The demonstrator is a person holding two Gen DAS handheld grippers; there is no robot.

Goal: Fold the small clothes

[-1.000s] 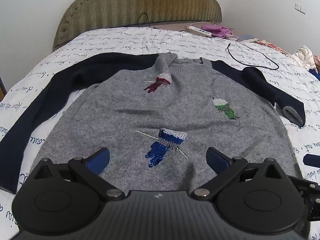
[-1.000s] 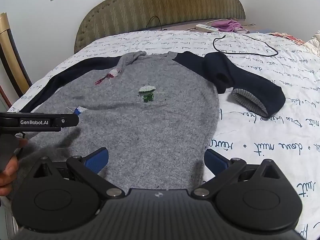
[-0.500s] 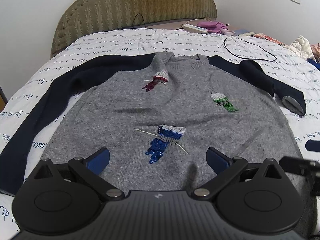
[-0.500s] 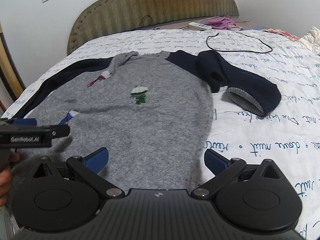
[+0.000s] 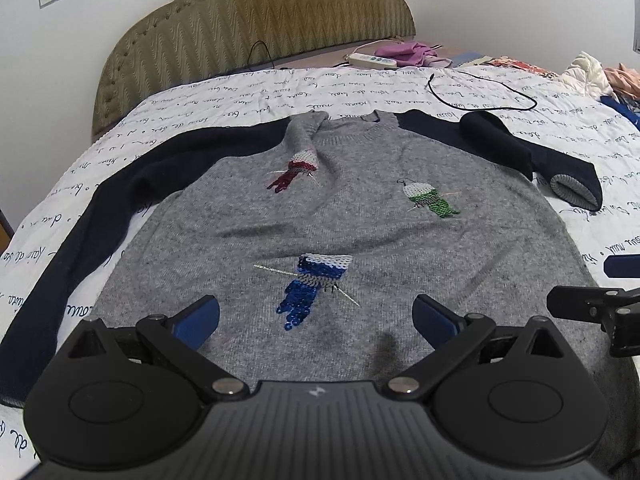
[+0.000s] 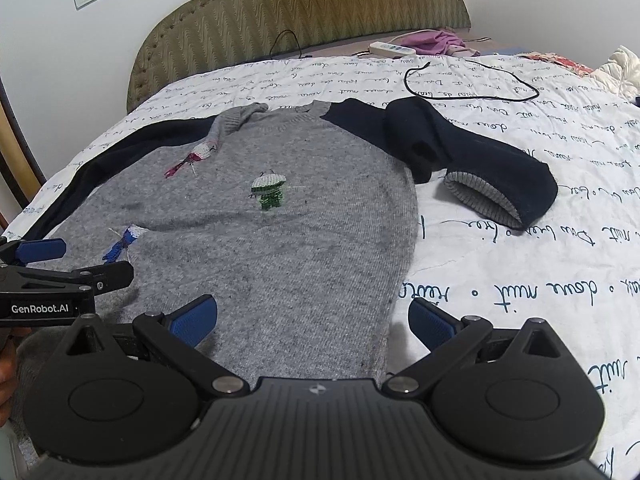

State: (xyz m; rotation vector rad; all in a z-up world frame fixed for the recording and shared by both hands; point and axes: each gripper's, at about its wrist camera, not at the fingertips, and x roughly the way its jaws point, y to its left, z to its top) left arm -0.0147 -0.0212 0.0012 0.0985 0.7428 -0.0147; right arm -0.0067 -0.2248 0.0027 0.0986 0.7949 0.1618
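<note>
Your left gripper [image 5: 316,316] hangs with its fingers spread wide over the near hem of the sweater [image 5: 340,232], which lies flat on the bed [image 5: 240,88] ahead of it. Your right gripper [image 6: 312,316], just to its right and equally wide apart, straddles the sweater's right edge, gripping nothing.
</note>
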